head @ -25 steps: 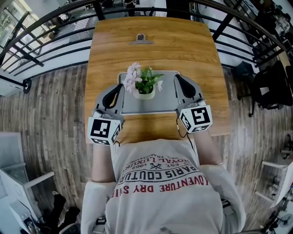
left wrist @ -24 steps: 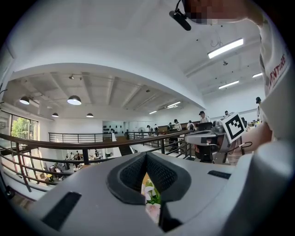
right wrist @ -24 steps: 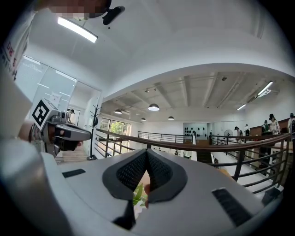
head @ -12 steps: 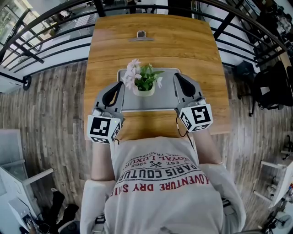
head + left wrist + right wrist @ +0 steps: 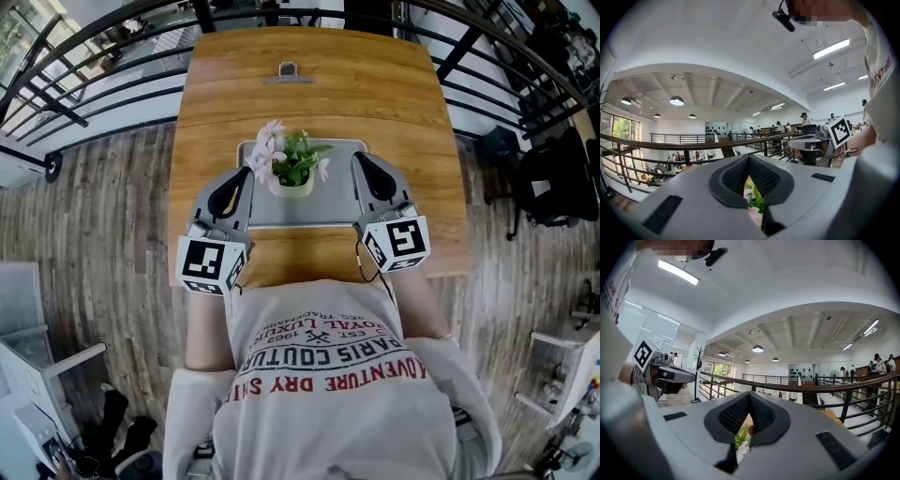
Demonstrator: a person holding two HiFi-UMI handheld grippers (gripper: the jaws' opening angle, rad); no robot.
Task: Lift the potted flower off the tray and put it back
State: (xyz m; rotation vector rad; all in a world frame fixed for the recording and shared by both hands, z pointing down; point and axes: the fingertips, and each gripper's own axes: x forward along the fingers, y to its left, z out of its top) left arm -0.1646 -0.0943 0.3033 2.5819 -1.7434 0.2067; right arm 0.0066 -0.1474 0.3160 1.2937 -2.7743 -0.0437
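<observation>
A potted flower [image 5: 292, 169] with pink blooms and green leaves stands in a white pot at the far part of a grey tray [image 5: 309, 208] on the wooden table [image 5: 309, 103]. My left gripper [image 5: 247, 173] lies over the tray's left edge, beside the pot. Over the right edge lies my right gripper [image 5: 358, 157]. Both are shut with nothing between the pads. In the left gripper view the left gripper [image 5: 749, 157] has its tips together, with petals and leaves [image 5: 754, 200] showing below them. The right gripper [image 5: 749, 394] looks the same, with a leaf [image 5: 740, 439] under it.
A metal clip [image 5: 288, 73] lies at the table's far end. Black railings [image 5: 94, 56] run round the far and side edges of the table. Wooden floor lies on both sides. The person's torso is close to the table's near edge.
The whole head view has shifted slightly. Both grippers, the tray and the flower keep their places relative to each other.
</observation>
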